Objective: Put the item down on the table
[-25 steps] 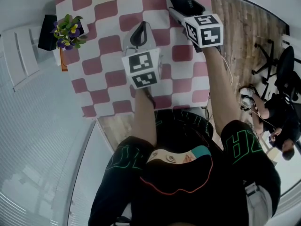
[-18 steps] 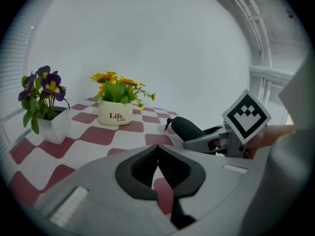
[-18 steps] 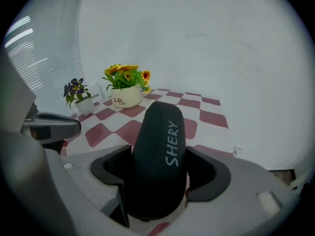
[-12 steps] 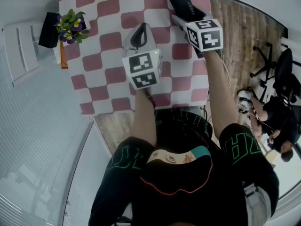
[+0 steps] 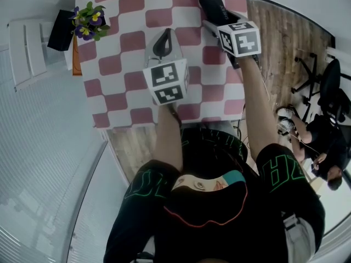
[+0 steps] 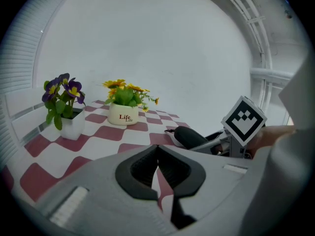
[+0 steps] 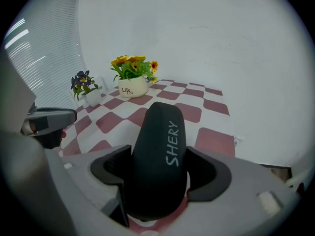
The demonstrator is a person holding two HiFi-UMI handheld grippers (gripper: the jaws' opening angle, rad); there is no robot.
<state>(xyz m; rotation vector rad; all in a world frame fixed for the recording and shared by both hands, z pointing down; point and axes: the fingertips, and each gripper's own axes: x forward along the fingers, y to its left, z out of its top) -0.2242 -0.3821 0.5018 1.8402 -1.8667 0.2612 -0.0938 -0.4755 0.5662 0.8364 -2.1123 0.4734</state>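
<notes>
So the right gripper is clamped on the black case, the one with SHERY printed on it, one jaw on each side of its near end. The case pokes out over the tabletop near its right edge, and I can't tell if the underside touches the checkered cloth. The left gripper has its jaws pressed together with nothing between them, and hangs over the near middle of the tabletop.

I'd say the put-down isn't finished. Next move is probably to lower the case until it lies flat, then spread the jaws and back straight off. The yellow-flower pot and purple-flower pot sit well apart at the far left.
</notes>
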